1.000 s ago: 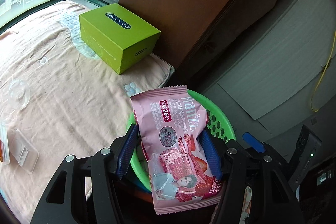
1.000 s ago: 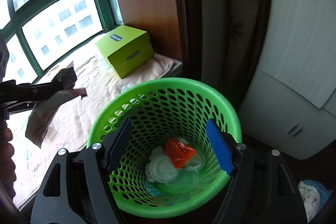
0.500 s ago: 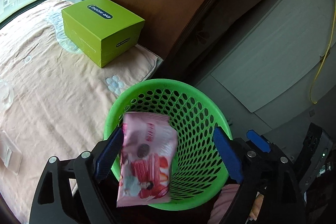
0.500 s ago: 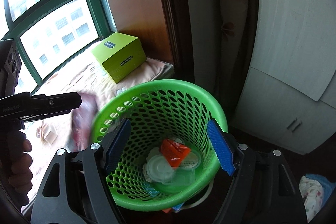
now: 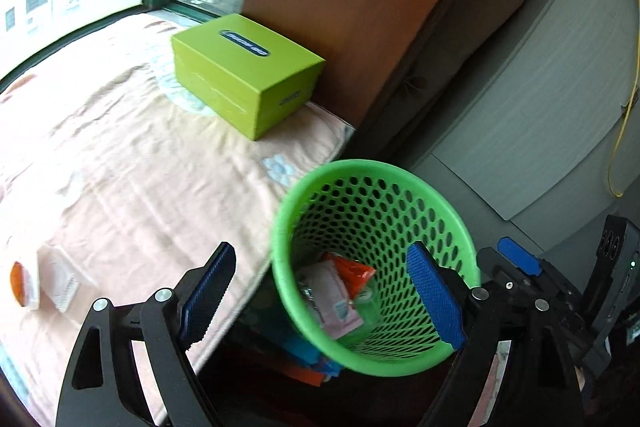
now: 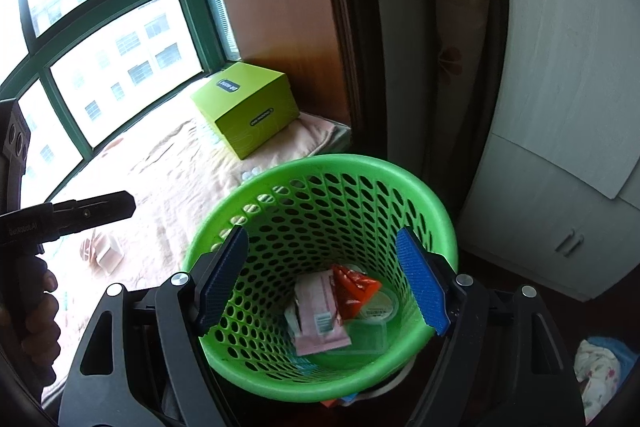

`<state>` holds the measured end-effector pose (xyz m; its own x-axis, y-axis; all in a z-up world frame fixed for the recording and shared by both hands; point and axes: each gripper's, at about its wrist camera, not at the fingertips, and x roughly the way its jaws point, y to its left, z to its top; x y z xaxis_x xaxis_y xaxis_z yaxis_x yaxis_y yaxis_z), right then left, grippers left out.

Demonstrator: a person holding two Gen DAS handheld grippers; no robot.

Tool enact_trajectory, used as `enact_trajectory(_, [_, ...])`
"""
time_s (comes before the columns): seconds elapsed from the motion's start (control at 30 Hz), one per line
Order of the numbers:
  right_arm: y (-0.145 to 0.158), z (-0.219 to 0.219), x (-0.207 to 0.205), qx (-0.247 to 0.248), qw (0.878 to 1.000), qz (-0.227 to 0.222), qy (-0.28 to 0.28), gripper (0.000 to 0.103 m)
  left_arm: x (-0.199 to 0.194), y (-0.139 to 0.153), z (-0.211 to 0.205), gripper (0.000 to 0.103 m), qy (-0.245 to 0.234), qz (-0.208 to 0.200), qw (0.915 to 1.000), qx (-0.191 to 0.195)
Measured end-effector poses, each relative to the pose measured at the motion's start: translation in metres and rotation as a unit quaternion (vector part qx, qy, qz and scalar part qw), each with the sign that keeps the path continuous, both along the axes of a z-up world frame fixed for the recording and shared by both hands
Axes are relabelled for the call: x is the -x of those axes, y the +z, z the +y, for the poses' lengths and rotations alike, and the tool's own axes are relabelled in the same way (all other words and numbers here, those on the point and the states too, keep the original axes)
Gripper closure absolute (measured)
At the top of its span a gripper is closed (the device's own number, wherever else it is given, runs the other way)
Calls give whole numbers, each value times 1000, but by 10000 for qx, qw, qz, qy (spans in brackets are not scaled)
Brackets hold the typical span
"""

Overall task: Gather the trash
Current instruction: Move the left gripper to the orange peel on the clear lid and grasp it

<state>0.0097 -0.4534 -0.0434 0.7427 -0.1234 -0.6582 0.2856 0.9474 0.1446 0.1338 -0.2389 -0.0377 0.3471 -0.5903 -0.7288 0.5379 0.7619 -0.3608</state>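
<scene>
A green perforated basket (image 5: 372,165) (image 6: 320,163) stands beside the bed's edge. Inside it lie a pink snack wrapper (image 5: 336,301) (image 6: 316,315), an orange wrapper (image 5: 354,271) (image 6: 356,289) and clear plastic lids. My left gripper (image 5: 320,249) hangs open and bare over the basket's left rim and the bed edge. It also shows from the side as the left gripper (image 6: 120,205), held by a hand (image 6: 36,319). My right gripper (image 6: 320,233) hovers over the basket's near rim. Its jaws are opening, the pads press on nothing, and only the basket's inside shows behind the gap.
A lime-green box (image 5: 244,75) (image 6: 248,107) sits on the peach blanket (image 5: 120,167) by the window. Small clear plastic containers (image 5: 60,281) (image 6: 108,253) lie on the blanket. A white cabinet (image 6: 560,187) stands at the right, and a crumpled cloth (image 6: 600,359) lies on the floor.
The left gripper opened wide and let go of the pink wrapper, which dropped into the basket. The left gripper then drew back towards the bed. The right gripper has hardly moved.
</scene>
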Motion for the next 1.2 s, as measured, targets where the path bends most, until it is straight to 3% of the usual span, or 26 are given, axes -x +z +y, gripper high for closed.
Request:
enact_trajectory(0.2, [2,23,-15,15,9996,0,275,26,-8,4,46,19,447,-227,9987,-122])
enact_trajectory(0.53, [3,64,-40,26,9970,21,779,25,-29,-6,139,19,1285,-259,9910,-270])
enact_trajectory(0.7, [4,86,-51,45,9950,39,1001,25,-39,-12,189,29,1680,-225,9849,-341])
enact_trajectory(0.93, [1,111,-65,48,9920,78,1259,25,-58,-36,242,35,2137,170,9761,-358])
enact_trajectory(1.2, [-5,128,-76,26,9894,165,1444,25,-76,-76,259,45,2417,889,9661,-211])
